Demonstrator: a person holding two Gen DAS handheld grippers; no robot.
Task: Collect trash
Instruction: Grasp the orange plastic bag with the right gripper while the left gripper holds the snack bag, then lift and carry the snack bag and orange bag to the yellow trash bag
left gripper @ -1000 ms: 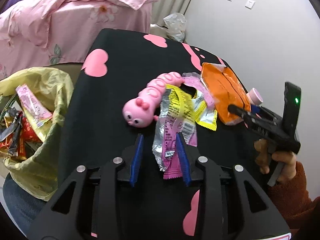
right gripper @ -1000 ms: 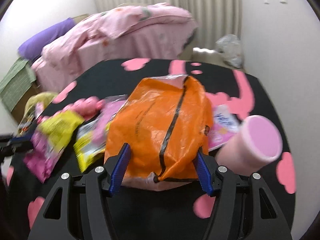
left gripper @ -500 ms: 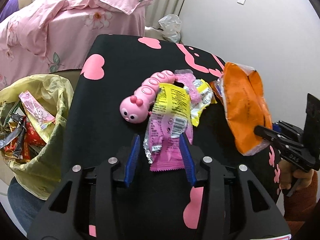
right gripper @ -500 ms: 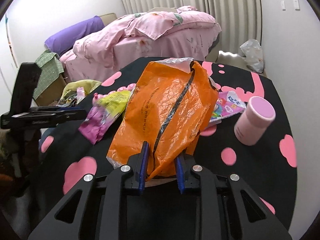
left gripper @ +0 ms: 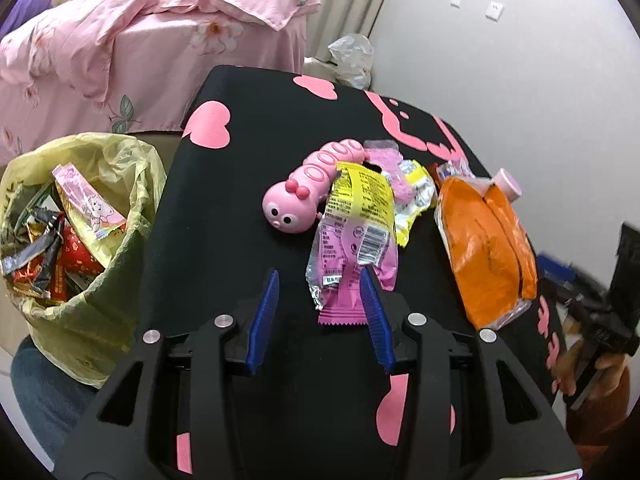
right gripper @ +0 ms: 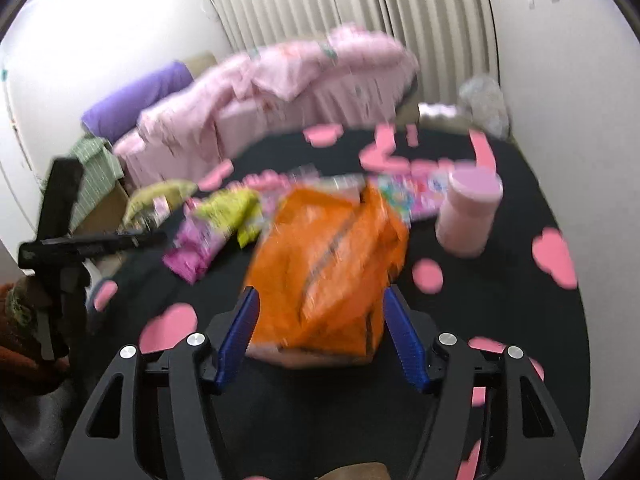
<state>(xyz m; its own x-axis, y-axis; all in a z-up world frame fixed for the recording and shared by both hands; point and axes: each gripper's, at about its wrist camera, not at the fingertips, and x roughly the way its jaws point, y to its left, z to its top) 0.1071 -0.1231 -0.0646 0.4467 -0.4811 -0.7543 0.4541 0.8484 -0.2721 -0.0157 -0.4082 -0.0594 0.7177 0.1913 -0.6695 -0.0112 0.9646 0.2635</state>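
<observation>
An orange plastic bag [left gripper: 486, 240] lies on the black heart-print table [left gripper: 224, 208]; in the blurred right wrist view it [right gripper: 332, 264] lies between the fingers of my open right gripper [right gripper: 320, 320]. My left gripper [left gripper: 320, 300] is open just short of a pile of wrappers: a pink one [left gripper: 344, 292], a silver one [left gripper: 332, 248] and a yellow one [left gripper: 368, 200]. The right gripper shows blurred at the right edge of the left wrist view [left gripper: 592, 300].
A yellow trash bag [left gripper: 80, 216] full of wrappers hangs off the table's left side. A pink caterpillar toy [left gripper: 312, 188] lies by the wrappers. A pink cup [right gripper: 468, 212] stands right of the orange bag. A pink bed [left gripper: 140, 40] is behind.
My right gripper had shut on the orange bag and lifted it; now it is open and the bag lies on the table. My left gripper opened a little wider.
</observation>
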